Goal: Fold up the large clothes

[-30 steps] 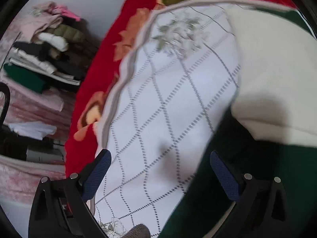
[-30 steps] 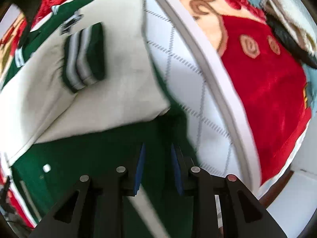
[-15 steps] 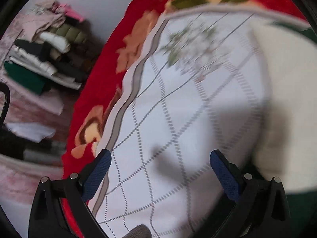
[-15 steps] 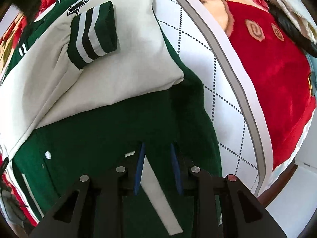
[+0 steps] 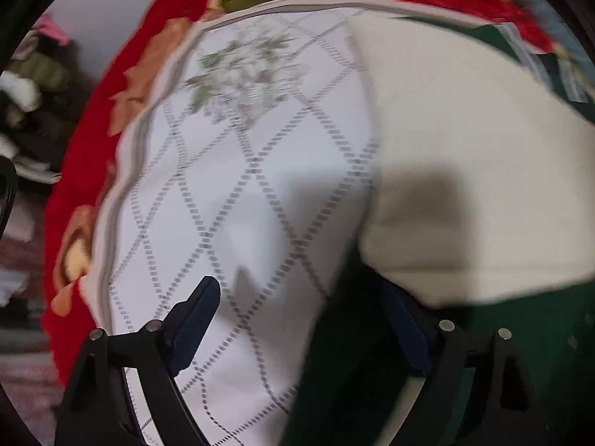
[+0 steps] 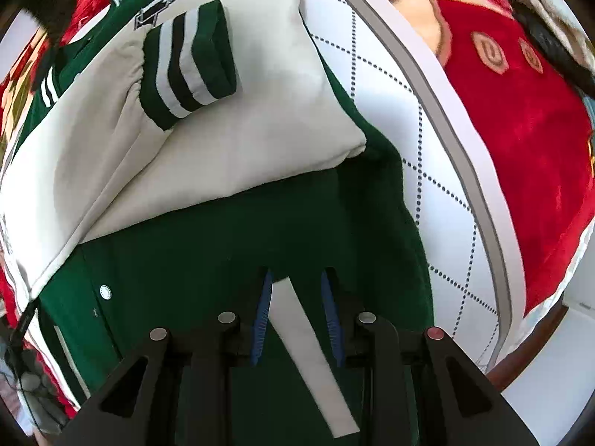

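Since a second ago the left gripper (image 5: 297, 319) has swung away over the quilt and come back to the jacket's edge, while the right gripper (image 6: 296, 316) has let its fingers part a little over the green cloth.

Left wrist view, blurred by motion: the fingers are spread wide. The left finger (image 5: 193, 329) hangs over the white quilt (image 5: 230, 215) with its dotted diamond lines. The right finger (image 5: 405, 330) sits over the dark green body of the jacket (image 5: 372, 371); whether it touches is hard to tell. A cream sleeve (image 5: 465, 171) lies folded across the green, filling the right side. A red floral blanket (image 5: 85, 141) runs around the quilt's far rim. A pile of clothes (image 5: 26, 85) shows dimly at far left.

Right wrist view: the fingers stand slightly apart with a narrow gap, holding nothing that can be seen. A cream strip (image 6: 312, 353) on the green front runs between them. The jacket lies flat on the quilt (image 6: 438, 200), its cream sleeves crossed over the chest. A green cuff (image 6: 189, 63) with white and black stripes rests on top. A white snap (image 6: 105, 292) sits on the front edge at left. The red blanket (image 6: 520, 148) spreads beyond the quilt's grey border at right.
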Demonstrator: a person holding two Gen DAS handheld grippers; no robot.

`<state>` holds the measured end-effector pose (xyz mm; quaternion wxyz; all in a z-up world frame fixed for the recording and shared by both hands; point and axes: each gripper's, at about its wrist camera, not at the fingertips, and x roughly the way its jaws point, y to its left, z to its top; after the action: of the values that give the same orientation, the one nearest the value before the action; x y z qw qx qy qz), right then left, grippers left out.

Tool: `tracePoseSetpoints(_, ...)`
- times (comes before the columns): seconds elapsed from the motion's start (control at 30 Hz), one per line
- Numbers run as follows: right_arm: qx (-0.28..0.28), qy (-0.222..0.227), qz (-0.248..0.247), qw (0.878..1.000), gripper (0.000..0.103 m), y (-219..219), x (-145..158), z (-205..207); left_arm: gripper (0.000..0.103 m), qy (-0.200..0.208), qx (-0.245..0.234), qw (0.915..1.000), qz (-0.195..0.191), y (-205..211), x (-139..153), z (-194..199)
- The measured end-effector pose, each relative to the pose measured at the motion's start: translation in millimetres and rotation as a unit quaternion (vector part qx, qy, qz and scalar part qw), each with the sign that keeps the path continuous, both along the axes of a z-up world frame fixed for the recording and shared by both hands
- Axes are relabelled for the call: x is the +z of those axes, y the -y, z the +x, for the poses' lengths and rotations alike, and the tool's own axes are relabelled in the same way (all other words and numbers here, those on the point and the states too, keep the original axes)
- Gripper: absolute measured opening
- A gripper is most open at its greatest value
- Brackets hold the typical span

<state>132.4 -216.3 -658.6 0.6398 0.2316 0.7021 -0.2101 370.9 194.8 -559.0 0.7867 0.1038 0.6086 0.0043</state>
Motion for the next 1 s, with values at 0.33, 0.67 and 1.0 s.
tracePoseSetpoints(0.33,-0.004,-0.015,0.004,1.000,0.029,8,-14,2,0.088,-0.030,-0.001,0.9988,-0.038,9,-17,0)
tracePoseSetpoints(0.67,-0.006,-0.002,-0.009,1.000,0.029,22,5,10,0.091,0.013,0.055,0.9978,0.036,11,-20,7)
tracePoseSetpoints(1.0,-0.011,0.004,-0.039,0.999,0.029,56,46,9,0.089,0.028,0.088,0.9925,0.080,-7,-8,32)
